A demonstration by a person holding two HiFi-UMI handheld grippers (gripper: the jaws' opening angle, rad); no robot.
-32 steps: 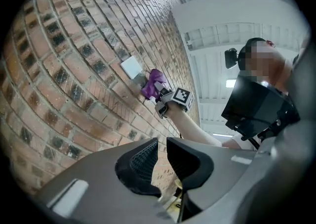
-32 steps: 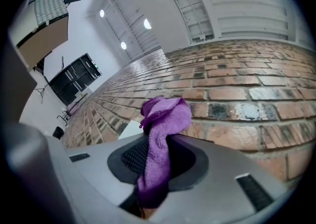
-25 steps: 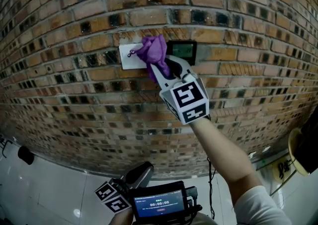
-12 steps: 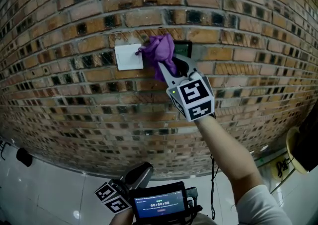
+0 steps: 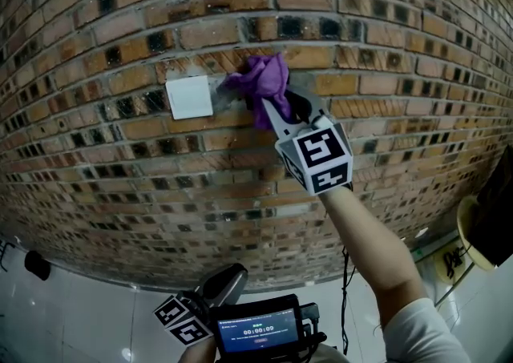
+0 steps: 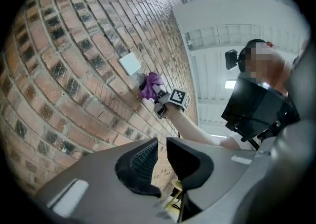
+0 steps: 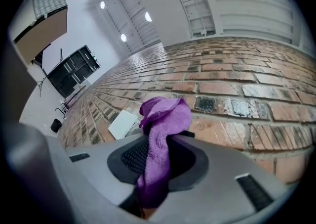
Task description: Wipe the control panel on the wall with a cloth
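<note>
We see the purple cloth [image 5: 260, 81], a soft, nappy piece bunched into folds, pressed flat to the brick wall [image 5: 385, 49] just right of a smooth white square plate [image 5: 190, 97]. It hides the control panel so fully that only a grey sliver shows at the cloth's left edge, and we cannot tell what that sliver is. The right gripper [image 5: 274, 109] has its grey jaws clamped on the cloth, whose tail runs down between the ribbed black pads [image 7: 132, 157]. Its marker cube [image 5: 314, 159] sits above a bare forearm [image 5: 361, 241]. The left gripper [image 6: 162, 150] is held low near the wall's foot, its jaws drawn almost together with a thin slit between them and nothing in it, and a small lit screen [image 5: 258, 328] is beside it. The wall is rough brick in orange, brown and near-black, with pale mortar joints. Below it lies a glossy white floor [image 5: 80, 313], and the right gripper view shows a white ceiling with round lamps [image 7: 148, 16].
</note>
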